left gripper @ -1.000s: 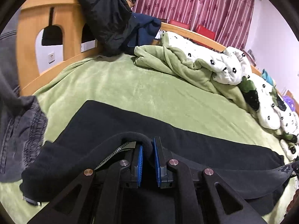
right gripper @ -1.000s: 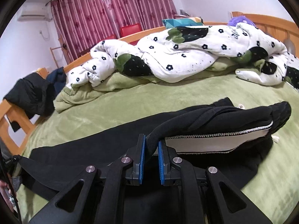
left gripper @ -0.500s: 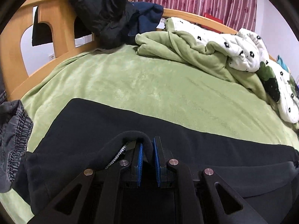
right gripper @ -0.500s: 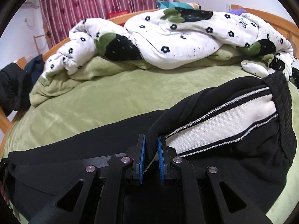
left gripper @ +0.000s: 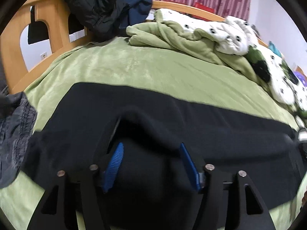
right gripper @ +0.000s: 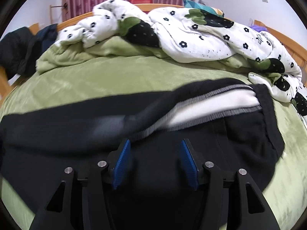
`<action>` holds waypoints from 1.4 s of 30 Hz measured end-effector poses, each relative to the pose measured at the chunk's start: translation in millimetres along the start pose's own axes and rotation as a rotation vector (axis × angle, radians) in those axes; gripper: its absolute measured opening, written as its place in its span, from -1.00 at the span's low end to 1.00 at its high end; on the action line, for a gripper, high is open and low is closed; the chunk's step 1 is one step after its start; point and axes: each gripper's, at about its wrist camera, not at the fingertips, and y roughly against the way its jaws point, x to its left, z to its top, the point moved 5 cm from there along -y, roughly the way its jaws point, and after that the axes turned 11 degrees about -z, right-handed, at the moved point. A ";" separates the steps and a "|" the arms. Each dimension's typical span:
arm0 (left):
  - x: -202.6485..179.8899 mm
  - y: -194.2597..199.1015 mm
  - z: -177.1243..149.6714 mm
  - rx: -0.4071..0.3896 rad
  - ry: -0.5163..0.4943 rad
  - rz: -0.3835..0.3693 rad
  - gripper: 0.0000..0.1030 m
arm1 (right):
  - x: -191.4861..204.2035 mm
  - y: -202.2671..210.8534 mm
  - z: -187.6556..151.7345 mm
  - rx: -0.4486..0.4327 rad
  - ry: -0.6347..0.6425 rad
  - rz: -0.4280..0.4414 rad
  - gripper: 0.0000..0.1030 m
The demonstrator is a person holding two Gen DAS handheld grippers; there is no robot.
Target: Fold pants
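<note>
Black pants (left gripper: 191, 118) lie stretched across the green bed cover (left gripper: 134, 67). My left gripper (left gripper: 151, 144) hovers low over them. Its jaws are opening, and a loose ridge of black cloth rises between the blue pads (left gripper: 115, 163) without being pressed. In the right wrist view the pants (right gripper: 57, 124) end at the waist, where a white inner lining (right gripper: 211, 105) with grey stitched edges shows. My right gripper (right gripper: 155, 141) is just above the black cloth. Its jaws are also opening, and cloth lies below them, not gripped.
A grey garment (left gripper: 13, 134) lies at the bed's left edge. A black jacket (left gripper: 92, 3) and a navy one (left gripper: 138, 5) hang on the wooden bed end (left gripper: 57, 19). A bunched green blanket (left gripper: 172, 34) and a white flowered quilt (right gripper: 191, 34) fill the far side.
Both grippers, shut on folds of the pants before, now stand apart and have let the cloth go. Both have sunk closer to the bed, and the lifted edge has dropped onto the pants.
</note>
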 end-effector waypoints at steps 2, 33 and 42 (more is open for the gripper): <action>-0.8 19.7 -23.5 0.007 -0.011 -0.028 0.29 | -8.7 14.2 -15.8 0.001 -0.004 0.011 0.13; 67.8 -23.0 -60.3 -0.045 0.613 -0.224 -0.14 | -104.3 -68.9 -60.9 0.192 -0.587 0.228 -0.41; 66.8 4.0 -63.4 -0.075 0.503 -0.166 -0.79 | -123.6 -39.9 -61.1 0.131 -0.695 0.295 -0.86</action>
